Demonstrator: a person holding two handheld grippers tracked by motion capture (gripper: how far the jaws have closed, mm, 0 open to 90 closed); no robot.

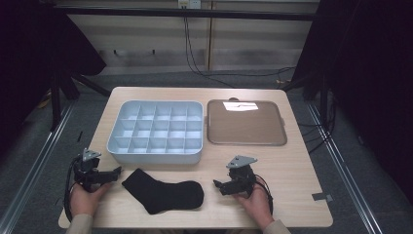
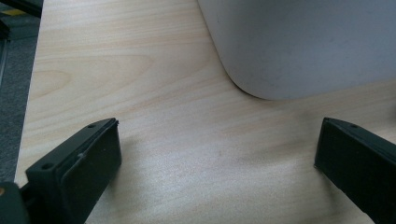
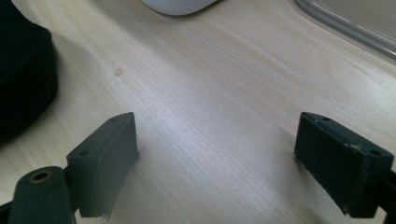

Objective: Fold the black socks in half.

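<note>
The left tongs (image 1: 116,171) stand with jaws spread wide and nothing between them, low over the bare surface (image 1: 292,170) just left of the black sock (image 1: 163,194). In the left gripper view the rounded corner of the grey compartment box (image 2: 299,46) sits just ahead of them, with open wood between. The right tongs (image 1: 217,184) are likewise spread and hold nothing, just right of the sock's toe end and apart from it. In the right gripper view the sock (image 3: 23,74) shows dark at the left edge.

The sock lies flat near the front edge of the surface, between the two tongs and just in front of the box, touching neither. It is plain black, soft and bent at the heel. Its long axis runs left to right: cuff at the left, angled toward the box, toe at the right. Free wood lies on either side of it. A brown tray (image 1: 246,122) sits behind and to the sock's right, beside the box.
</note>
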